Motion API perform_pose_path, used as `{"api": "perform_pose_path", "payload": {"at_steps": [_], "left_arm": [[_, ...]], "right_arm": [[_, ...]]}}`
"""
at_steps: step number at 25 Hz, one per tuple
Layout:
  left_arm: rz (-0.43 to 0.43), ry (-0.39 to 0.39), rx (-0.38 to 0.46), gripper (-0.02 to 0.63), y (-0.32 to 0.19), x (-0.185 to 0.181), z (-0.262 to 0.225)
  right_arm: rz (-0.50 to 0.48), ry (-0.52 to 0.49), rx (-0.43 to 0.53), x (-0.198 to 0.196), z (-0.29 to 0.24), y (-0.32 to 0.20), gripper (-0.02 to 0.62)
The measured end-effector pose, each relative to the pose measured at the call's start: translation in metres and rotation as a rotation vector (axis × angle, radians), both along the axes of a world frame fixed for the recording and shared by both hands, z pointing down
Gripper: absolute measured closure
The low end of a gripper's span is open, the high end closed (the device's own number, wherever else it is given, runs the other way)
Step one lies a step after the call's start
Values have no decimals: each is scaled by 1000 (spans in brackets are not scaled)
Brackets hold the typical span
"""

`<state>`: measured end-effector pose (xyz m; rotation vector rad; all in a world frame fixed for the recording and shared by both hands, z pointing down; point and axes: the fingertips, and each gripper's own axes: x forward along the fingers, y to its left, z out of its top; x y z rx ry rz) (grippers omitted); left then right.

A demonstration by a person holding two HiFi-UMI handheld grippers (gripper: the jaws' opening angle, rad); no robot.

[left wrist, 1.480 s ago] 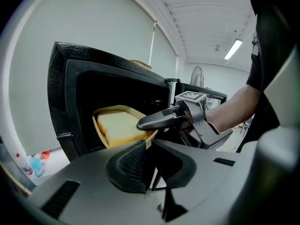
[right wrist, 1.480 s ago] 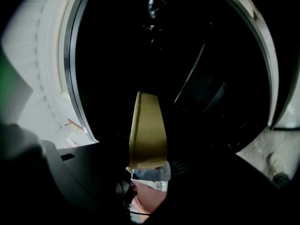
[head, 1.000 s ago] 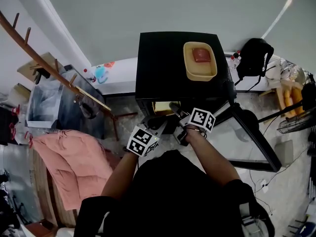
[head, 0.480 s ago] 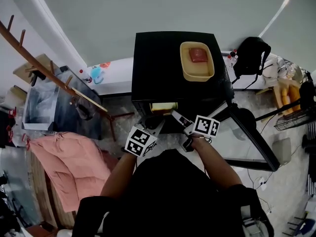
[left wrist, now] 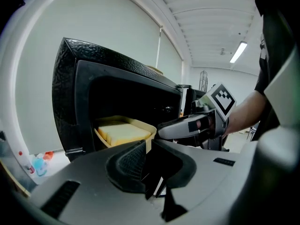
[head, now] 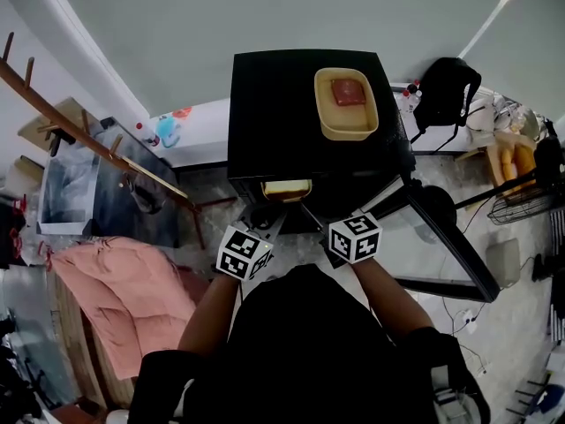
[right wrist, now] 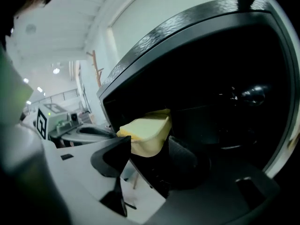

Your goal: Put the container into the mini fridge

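**Item: container (head: 285, 188), yellow, shallow, with pale contents.** Location: at the mouth of the mini fridge (head: 300, 104), far end inside the dark compartment, near end projecting over the sill. Level, long side running inward.

**Item: left gripper (head: 269, 217).** Jaws pressed nearly together, pinching the container's near rim; a thin strip of yellow wall shows between them in the left gripper view (left wrist: 151, 156).

**Item: right gripper (head: 316, 215).** Jaws spread wide and just now closing in; the container's near corner stands between them (right wrist: 149, 144). No firm press of the pads on it is visible.

**Item: fridge door (head: 433, 237).** Swung open to the right, clear of the opening.

**Item: second container (head: 346, 102).** On top of the fridge, with something red inside; apart from the work.

**Handling note, step in hand (judged): seating the container fully inside.** Keep the rim pinch level so the contents do not slide. Push straight along the compartment floor, not upward against the top edge. Use the right gripper to steady the corner and steer it off the side wall. Release only once the near end has passed the sill, so the door can shut.
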<state>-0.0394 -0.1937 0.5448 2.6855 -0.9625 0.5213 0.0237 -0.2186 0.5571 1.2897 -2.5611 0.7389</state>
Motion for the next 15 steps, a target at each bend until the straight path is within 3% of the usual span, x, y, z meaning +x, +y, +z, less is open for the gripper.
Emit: {"api": "perform_pose_path", "payload": {"at_steps": [3,15], "left_arm": [[-12,-6,-16,555,1,-2,6],[-128,40,-62,555,-15,-20,10]], "right_arm": [[-19,65,21,-3,4,-1,359],[-31,67,22,-15,4,-31,428]]}}
